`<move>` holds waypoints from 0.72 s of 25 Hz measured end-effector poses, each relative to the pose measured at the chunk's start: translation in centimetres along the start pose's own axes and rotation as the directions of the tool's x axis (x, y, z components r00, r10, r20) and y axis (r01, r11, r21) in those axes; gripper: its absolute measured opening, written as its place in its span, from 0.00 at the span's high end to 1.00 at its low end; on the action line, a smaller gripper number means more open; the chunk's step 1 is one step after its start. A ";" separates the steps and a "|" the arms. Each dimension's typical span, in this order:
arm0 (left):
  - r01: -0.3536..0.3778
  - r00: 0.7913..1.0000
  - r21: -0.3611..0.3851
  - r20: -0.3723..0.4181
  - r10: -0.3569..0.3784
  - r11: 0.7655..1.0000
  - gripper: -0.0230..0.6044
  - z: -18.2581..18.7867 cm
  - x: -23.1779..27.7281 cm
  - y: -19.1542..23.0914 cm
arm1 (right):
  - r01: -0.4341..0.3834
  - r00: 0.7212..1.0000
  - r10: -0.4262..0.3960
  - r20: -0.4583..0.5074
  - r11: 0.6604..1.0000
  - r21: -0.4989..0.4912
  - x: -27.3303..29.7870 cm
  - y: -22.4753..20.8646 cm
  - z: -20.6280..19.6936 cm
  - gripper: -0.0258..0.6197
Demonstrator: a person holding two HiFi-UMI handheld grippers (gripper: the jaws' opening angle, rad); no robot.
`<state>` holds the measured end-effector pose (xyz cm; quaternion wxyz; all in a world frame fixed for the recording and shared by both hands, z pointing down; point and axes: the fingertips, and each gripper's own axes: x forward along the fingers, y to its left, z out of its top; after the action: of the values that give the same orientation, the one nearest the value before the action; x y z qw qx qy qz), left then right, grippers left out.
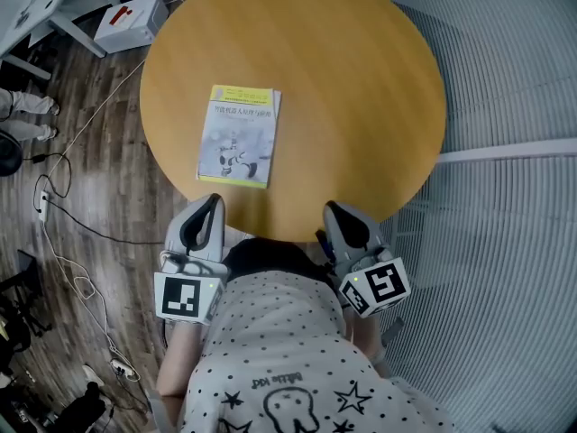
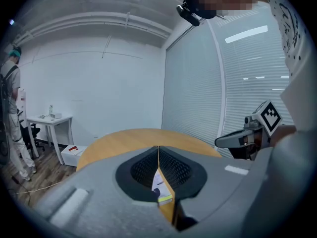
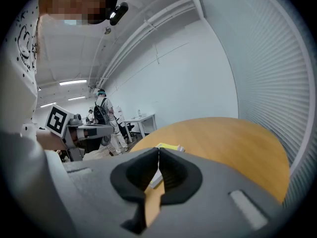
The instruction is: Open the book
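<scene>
The book (image 1: 238,135) lies closed on the table (image 1: 361,88), just ahead of the left gripper (image 1: 213,202); it and the right gripper (image 1: 334,209) are clenched, empty; clenched tips may shove the flat book instead of catching its cover.

Closed book (image 1: 239,135) on round table (image 1: 361,79), left tool (image 1: 214,200) and right tool (image 1: 333,208) at near edge

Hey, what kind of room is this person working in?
Probably an office or lab workspace: a round wooden table beside slatted white blinds, a small white desk against the wall, and loose trailing cables.
</scene>
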<state>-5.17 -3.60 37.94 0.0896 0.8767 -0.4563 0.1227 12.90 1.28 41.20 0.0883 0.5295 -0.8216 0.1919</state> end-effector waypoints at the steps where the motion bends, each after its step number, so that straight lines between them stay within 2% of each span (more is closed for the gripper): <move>1: -0.002 1.000 0.001 0.004 0.002 1.000 0.94 0.0 0.2 -0.1 | -0.006 1.000 0.006 -0.007 1.000 -0.002 0.2 -0.3 0.0 0.95; 5: -0.010 1.000 0.001 0.012 0.010 1.000 0.94 -0.1 1.1 -0.2 | -0.021 1.000 0.021 -0.019 1.000 -0.007 0.8 -1.2 0.1 0.95; 9: -0.006 1.000 0.033 0.003 0.006 0.999 0.94 -0.4 2.0 -0.5 | -0.034 0.999 0.034 -0.034 0.999 -0.012 0.9 -1.7 -0.3 0.95; 15: -0.029 0.999 0.083 -0.015 0.030 0.996 0.95 -0.5 1.5 0.9 | -0.004 1.000 0.004 -0.013 1.000 -0.010 0.1 -2.4 0.0 0.95; 18: -0.032 0.999 0.084 0.034 0.029 0.996 0.95 0.4 1.4 1.3 | 0.014 1.000 -0.014 0.002 1.000 -0.009 -0.1 -2.4 0.1 0.95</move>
<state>-5.38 -5.50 38.02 0.0432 0.8746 -0.4655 0.1287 15.08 0.43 41.59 0.0915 0.5348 -0.8189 0.1871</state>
